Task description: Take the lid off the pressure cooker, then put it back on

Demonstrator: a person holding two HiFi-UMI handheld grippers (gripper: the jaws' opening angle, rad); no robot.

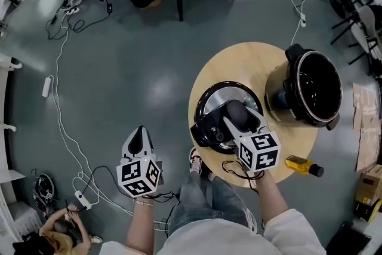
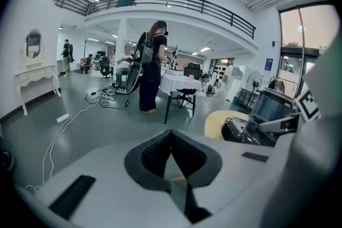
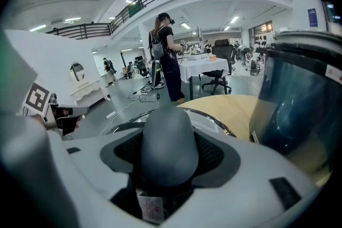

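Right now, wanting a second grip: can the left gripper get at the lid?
Probably yes: the left gripper hangs empty over floor beside the table, nothing between it and the lid; the right gripper holds its knob.

Round wooden table [image 1: 239, 65] is standing on grey floor [image 1: 131, 68].
Open pressure cooker [image 1: 311, 89] is sitting on its right side.

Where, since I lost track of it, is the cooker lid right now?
In the head view the lid is over the left side of the round table, just left of the open cooker pot, its knob gripped by the right hand-held gripper.
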